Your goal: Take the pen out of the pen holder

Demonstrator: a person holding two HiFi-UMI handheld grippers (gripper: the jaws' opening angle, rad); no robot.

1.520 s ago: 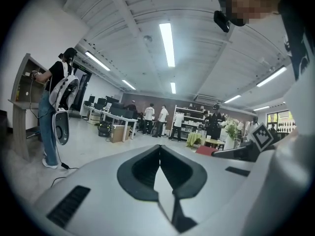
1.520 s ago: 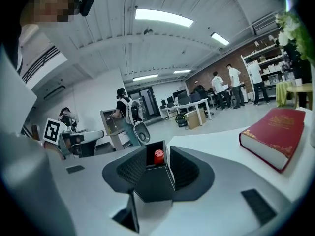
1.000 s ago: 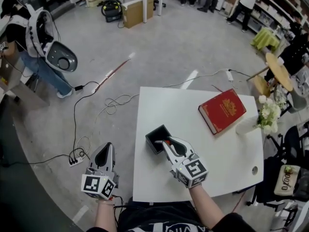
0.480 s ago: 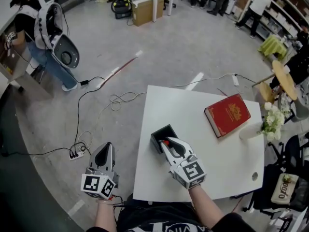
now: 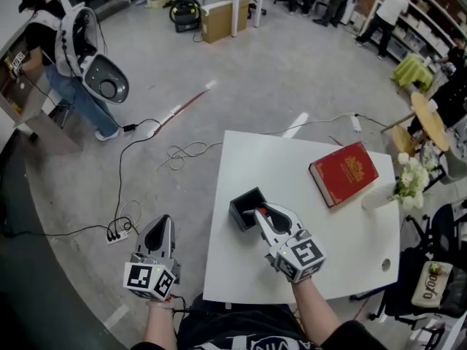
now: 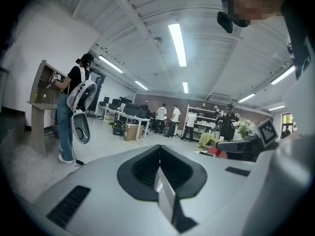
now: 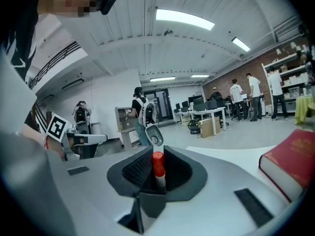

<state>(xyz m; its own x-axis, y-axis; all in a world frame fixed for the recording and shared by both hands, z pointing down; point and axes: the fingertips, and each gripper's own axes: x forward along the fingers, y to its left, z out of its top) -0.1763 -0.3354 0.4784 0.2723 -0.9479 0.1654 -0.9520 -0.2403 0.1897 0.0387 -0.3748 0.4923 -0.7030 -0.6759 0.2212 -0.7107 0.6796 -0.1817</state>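
Note:
A black square pen holder [image 5: 244, 208] stands near the left edge of the white table [image 5: 336, 246]. My right gripper [image 5: 260, 216] reaches to the holder's right rim and is shut on a pen [image 5: 256, 211]. In the right gripper view the pen [image 7: 157, 165] has a red cap and a white barrel and stands upright between the jaws of the right gripper [image 7: 158, 177]. Its lower end is hidden. My left gripper [image 5: 161, 223] hangs off the table to the left, over the floor. The jaws of the left gripper [image 6: 159, 154] are shut with nothing in them.
A red book [image 5: 343, 173] lies at the table's far right, beside a white vase of flowers [image 5: 405, 182]. Cables and a power strip [image 5: 113, 233] trail over the floor to the left. A person [image 5: 62, 64] stands at a stand far left; others are at the back.
My right gripper with the pen has edged slightly to the right of the holder. The left gripper has stayed where it was.

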